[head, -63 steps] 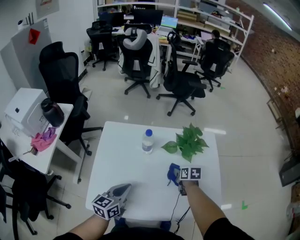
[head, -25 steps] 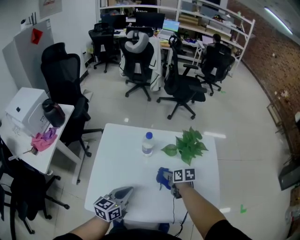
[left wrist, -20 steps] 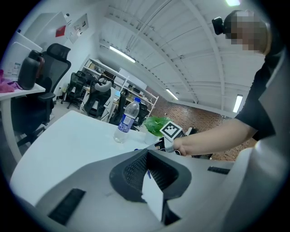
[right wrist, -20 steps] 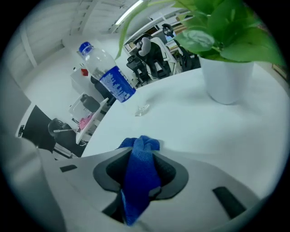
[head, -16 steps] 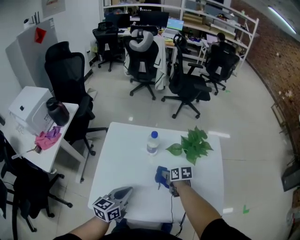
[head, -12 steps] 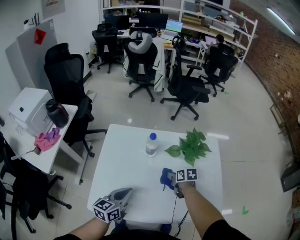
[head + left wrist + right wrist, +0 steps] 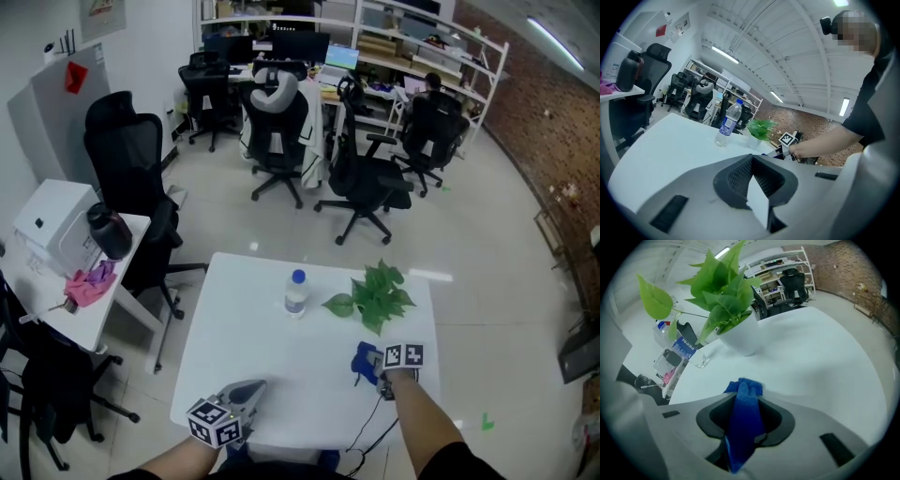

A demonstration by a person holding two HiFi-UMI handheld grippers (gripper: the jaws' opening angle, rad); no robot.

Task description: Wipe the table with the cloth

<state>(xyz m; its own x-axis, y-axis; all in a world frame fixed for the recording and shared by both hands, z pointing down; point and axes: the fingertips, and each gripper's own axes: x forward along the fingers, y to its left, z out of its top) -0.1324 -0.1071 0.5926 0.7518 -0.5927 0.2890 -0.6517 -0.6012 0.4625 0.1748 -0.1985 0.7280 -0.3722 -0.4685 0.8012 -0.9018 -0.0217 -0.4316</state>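
Observation:
The blue cloth (image 7: 364,360) lies on the white table (image 7: 253,328), near its right front, just in front of the potted plant (image 7: 375,294). My right gripper (image 7: 375,364) is shut on the cloth. In the right gripper view the cloth (image 7: 743,418) runs between the two jaws and bunches on the tabletop ahead, with the white plant pot (image 7: 738,340) close beyond. My left gripper (image 7: 249,385) rests at the table's front left edge, shut with nothing in it; in its own view the left gripper (image 7: 751,161) tips meet.
A water bottle (image 7: 295,292) stands mid-table left of the plant. A side table (image 7: 66,319) at the left carries a white box, a black jug and a pink rag. Office chairs (image 7: 366,178) stand beyond the table. A cable (image 7: 367,437) hangs off the front edge.
My right gripper has slid to the right across the table with the cloth, from the middle to below the plant. The left gripper has stayed put.

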